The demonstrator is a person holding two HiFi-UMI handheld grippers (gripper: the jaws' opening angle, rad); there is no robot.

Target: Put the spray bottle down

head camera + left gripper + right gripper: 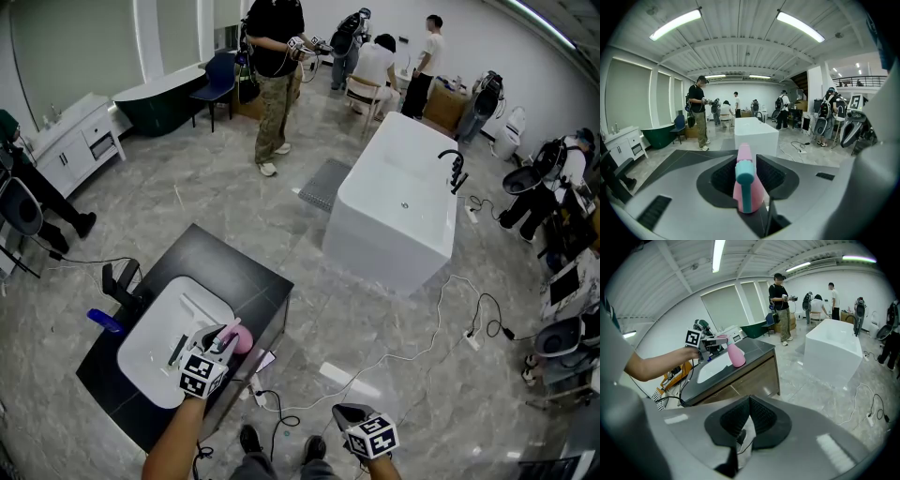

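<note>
- Step: set-down, release stage. Bottle (735, 355) stands upright on dark counter (239, 272), at the edge, just beside basin (164, 337).
- L gripper (745, 159): jaws spread a little round the bottle's neck; pads flank it close, look just off it, no firm pinch.
- R gripper (749, 398): jaws pressed together, empty, held low over the floor, well apart from the counter.
- Next: prob. widen L jaws, back straight off w/o tipping it.
- Bottle: pink, cone-ish body, teal trigger/nozzle facing L cam.
</note>
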